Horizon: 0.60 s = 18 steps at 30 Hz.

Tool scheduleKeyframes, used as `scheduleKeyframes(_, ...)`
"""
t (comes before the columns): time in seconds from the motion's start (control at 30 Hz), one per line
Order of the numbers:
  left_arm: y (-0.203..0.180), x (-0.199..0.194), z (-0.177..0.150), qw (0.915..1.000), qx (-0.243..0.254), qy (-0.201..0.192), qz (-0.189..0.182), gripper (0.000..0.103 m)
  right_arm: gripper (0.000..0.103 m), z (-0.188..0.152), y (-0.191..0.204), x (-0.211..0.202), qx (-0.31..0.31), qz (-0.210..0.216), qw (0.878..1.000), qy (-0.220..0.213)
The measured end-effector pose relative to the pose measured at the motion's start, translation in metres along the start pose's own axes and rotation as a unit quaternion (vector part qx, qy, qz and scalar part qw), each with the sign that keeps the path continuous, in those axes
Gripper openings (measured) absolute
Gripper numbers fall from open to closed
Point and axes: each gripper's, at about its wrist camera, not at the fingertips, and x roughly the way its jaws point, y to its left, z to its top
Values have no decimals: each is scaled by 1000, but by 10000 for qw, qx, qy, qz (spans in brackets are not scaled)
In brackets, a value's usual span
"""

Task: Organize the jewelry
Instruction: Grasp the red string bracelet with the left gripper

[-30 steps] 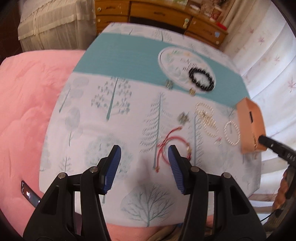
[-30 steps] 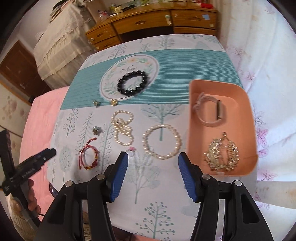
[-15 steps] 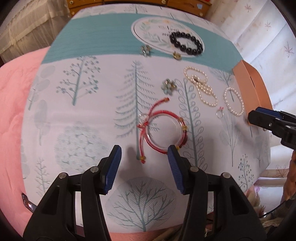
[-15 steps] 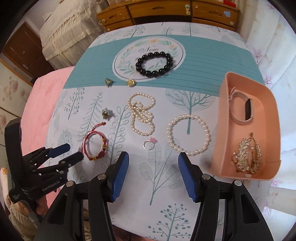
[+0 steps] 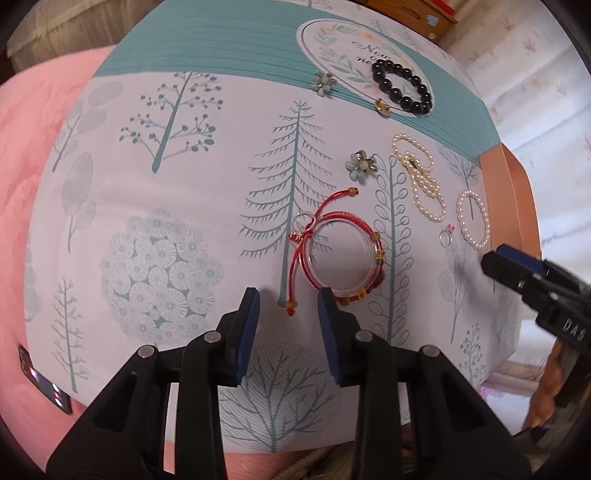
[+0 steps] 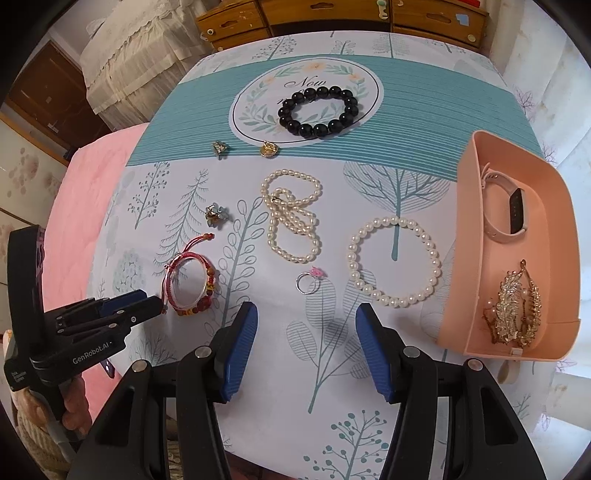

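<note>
A table is covered with a cloth (image 6: 332,369) printed with trees, with a teal band and a round emblem at its far end. Behind the table stands a wooden dresser (image 6: 332,14), and at the left there is a pink bedcover (image 5: 33,155).

On the cloth lie a black bead bracelet (image 6: 319,110), a long pearl strand (image 6: 291,221), a round pearl bracelet (image 6: 393,264), a ring (image 6: 306,282) with a pink stone, two flower pieces (image 5: 360,165) and one small gold piece (image 6: 269,148). At the right edge stands a peach tray (image 6: 554,229) which holds a watch band (image 6: 506,210) and a gold ornament (image 6: 511,314).

The red bracelet (image 5: 341,251) lies near the front left of the cloth. The left gripper (image 5: 288,306) points down just in front of it. Its jaws have just been closing and are now narrow but still apart. Between the tips lies only the cord tail with its beads, and the right tip is at the near rim of the bracelet. The pads do not press on anything that I can see.

The right gripper (image 6: 306,321) hangs over bare cloth with its jaws wide apart. The ring lies just beyond the gap, and the round pearl bracelet lies beyond the right tip.

If the left tips touch the cloth, I cannot tell. A dark device (image 5: 44,387) at the table's left edge is cut off. The far flower piece is too small to read in the right wrist view.
</note>
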Motion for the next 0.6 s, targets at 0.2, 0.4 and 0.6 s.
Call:
scheduleKeyframes(0.2,-6,12,4,9985,-356,395,-118,26,57,-1,-2,7,-2,19,10000,25)
scheduleKeyframes(0.4,-13,18,11,9963,-660,546,-109,26,57,1,-8,7,62,64,10000,-7)
scheduleKeyframes(0.6,-19,21,24,9957,-737,553,125,26,57,1,-12,6,111,99,9999,-52)
